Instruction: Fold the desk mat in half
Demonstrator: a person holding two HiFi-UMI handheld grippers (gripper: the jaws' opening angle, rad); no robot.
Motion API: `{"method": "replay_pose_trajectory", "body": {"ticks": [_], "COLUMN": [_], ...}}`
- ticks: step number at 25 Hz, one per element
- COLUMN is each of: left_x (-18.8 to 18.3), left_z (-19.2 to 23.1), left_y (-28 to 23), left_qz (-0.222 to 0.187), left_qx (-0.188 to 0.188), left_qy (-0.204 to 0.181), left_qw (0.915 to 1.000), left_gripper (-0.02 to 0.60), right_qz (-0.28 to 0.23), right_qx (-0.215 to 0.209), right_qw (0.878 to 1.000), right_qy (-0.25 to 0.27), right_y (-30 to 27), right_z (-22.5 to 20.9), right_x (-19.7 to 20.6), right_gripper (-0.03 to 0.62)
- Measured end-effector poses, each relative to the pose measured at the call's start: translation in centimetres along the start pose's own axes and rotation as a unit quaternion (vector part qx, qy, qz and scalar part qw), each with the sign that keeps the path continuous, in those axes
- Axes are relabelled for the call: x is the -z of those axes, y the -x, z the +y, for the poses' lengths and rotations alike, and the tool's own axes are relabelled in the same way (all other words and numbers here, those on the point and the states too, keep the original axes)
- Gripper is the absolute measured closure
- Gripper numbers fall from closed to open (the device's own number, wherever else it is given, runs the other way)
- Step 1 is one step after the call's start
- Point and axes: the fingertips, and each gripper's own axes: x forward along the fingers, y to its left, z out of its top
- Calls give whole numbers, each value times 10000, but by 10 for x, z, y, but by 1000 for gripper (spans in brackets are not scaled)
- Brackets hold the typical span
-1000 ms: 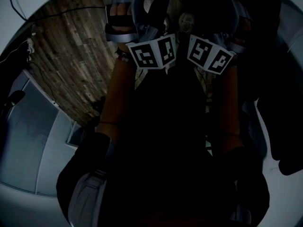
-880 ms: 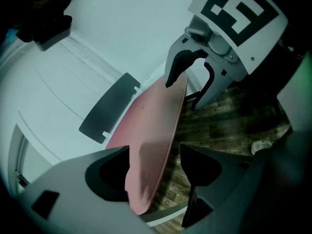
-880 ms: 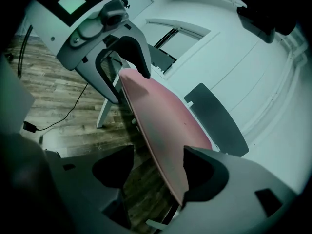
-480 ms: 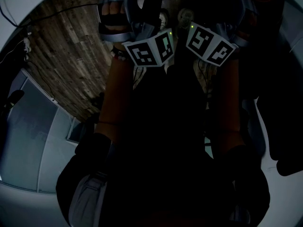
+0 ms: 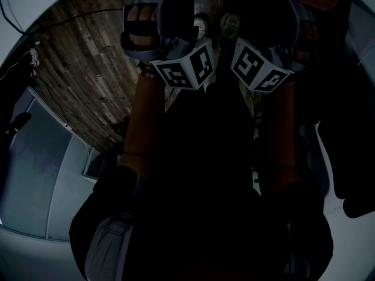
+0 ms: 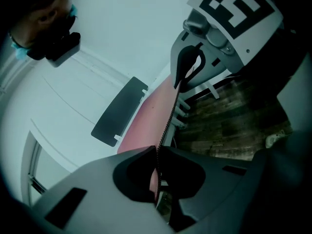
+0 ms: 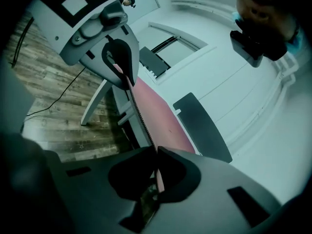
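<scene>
The pink desk mat (image 6: 145,123) has a dark stitched edge and is stretched between my two grippers. In the left gripper view my left gripper (image 6: 157,154) has just closed, and its jaws pinch the mat's edge. The right gripper (image 6: 188,68) shows at the far end of that edge, also clamped on it. In the right gripper view my right gripper (image 7: 156,156) has just closed on the same mat (image 7: 163,118), with the left gripper (image 7: 118,62) opposite. In the dark head view only the marker cubes (image 5: 186,69) show; the jaws are hidden.
A white desk (image 6: 92,57) lies under the mat, with a dark grey flat panel (image 7: 202,126) beside the mat. White desk legs (image 7: 95,106) stand on a wooden plank floor (image 5: 88,57), where a thin cable runs. The person's head camera (image 7: 253,45) looks on from above.
In the head view both marker cubes have tilted and shifted slightly upward, and the hands have crept toward the top of the picture. The jaws do not show there.
</scene>
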Motion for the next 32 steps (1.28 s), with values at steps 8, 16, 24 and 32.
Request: {"method": "replay_pose_trajectory", "body": {"ticks": [8, 16, 24, 32], "left_x": [2, -11, -14, -17], "left_z": [4, 17, 27, 38], "left_y": [2, 8, 9, 6], "left_qz": [145, 325, 632, 986], "left_qx": [176, 436, 995, 1487], "left_qy": [145, 445, 670, 879], "left_qw": [9996, 9975, 9908, 9800], "left_gripper": [554, 554, 554, 554], "right_qz": [10, 3, -132, -283], "right_qx": [-227, -519, -1019, -1799], "right_qw": [9997, 9986, 9945, 9827], "right_qy": [36, -113, -175, -333], "right_y": [2, 11, 13, 8], "right_z": [-3, -22, -38, -47], "right_x": [-5, -11, -21, -25], "right_gripper": [554, 554, 554, 554]}}
